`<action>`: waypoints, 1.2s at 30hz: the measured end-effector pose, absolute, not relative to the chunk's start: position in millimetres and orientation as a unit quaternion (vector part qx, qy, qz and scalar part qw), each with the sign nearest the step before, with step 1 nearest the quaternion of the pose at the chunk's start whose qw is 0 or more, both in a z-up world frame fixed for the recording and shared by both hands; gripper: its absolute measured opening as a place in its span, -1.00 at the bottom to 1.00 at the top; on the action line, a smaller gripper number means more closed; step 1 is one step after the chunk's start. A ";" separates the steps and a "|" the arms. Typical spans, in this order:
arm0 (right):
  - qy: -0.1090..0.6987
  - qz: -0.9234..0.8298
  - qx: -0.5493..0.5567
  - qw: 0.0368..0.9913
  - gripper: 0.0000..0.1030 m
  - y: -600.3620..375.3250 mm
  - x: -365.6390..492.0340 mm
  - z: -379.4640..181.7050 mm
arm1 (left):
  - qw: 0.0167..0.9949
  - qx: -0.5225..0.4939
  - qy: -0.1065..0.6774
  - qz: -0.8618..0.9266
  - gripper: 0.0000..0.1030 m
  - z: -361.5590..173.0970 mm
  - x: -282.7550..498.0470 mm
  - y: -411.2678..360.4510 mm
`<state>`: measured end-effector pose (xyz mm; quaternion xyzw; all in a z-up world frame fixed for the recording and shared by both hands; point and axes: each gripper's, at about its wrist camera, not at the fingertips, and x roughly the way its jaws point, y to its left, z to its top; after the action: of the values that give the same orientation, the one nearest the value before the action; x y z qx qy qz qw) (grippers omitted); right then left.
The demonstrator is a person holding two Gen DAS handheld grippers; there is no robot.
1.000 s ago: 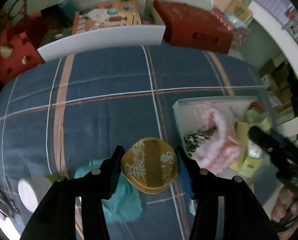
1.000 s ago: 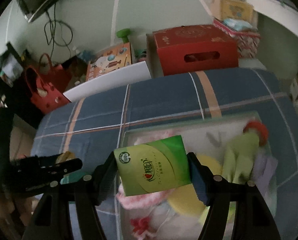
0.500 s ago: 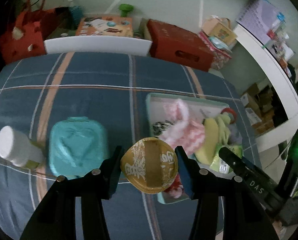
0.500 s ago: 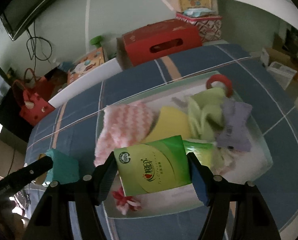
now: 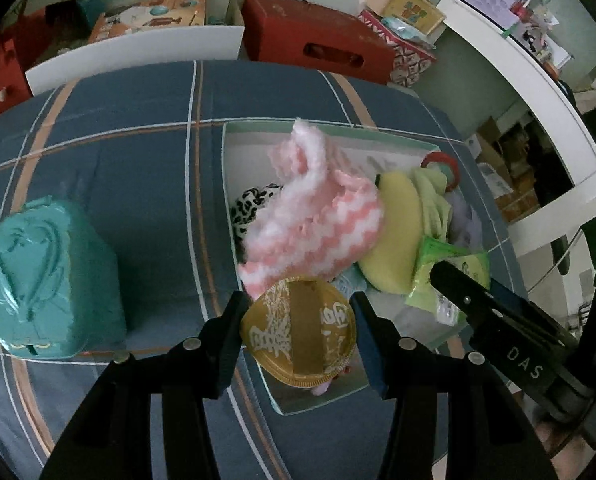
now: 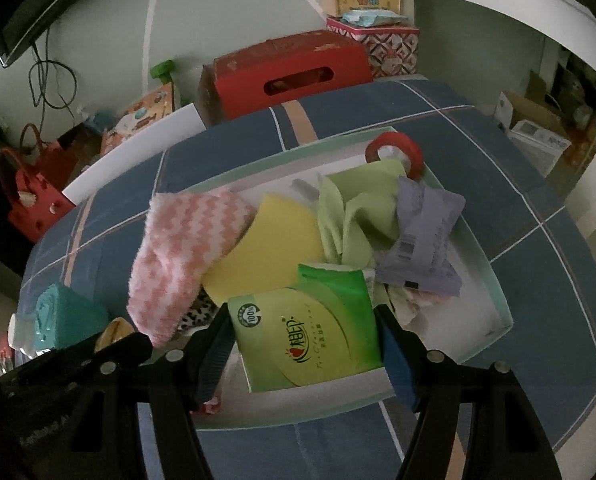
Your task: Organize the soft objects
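My left gripper (image 5: 298, 330) is shut on a round gold packet (image 5: 298, 330) and holds it above the near left corner of a pale green tray (image 5: 317, 128) on the blue plaid bed. My right gripper (image 6: 303, 344) is shut on a green tissue pack (image 6: 303, 344) over the tray's near edge (image 6: 493, 276). In the tray lie a pink zigzag sock (image 6: 182, 256), a yellow sponge (image 6: 270, 244), a green cloth (image 6: 357, 204), a purple packet (image 6: 421, 240), a leopard-print item (image 5: 254, 208) and a red ring (image 6: 397, 148). A second green pack (image 6: 337, 276) lies behind the held one.
A teal heart-embossed pack (image 5: 46, 276) lies on the bed left of the tray. A red box (image 6: 286, 72), a white board (image 5: 138, 52), a red bag (image 6: 30, 196) and patterned boxes (image 6: 373, 40) stand beyond the bed's far edge. White shelving (image 5: 537, 92) is at the right.
Both grippers have moved closer over the tray with their loads. The left view has shifted right, so the tray now sits under the gold packet and the white bottle has left the view.
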<state>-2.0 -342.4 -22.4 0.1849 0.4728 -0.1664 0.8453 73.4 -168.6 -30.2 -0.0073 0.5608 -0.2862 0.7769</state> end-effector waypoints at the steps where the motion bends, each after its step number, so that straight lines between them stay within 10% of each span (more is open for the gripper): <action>1: 0.474 -0.167 0.184 0.845 0.38 -343.4 -2.1 -23.4 | 0.777 -0.006 0.561 -0.287 0.04 -30.5 73.5 -169.1; 36: 0.472 -0.180 0.173 0.846 0.40 -340.7 -5.7 -13.2 | 0.795 0.020 0.545 -0.266 0.45 -17.9 60.3 -156.7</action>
<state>-5.7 -340.7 -13.2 0.1727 0.4719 -0.1804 0.8455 60.3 -156.7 -17.9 0.0196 0.5446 -0.2660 0.7952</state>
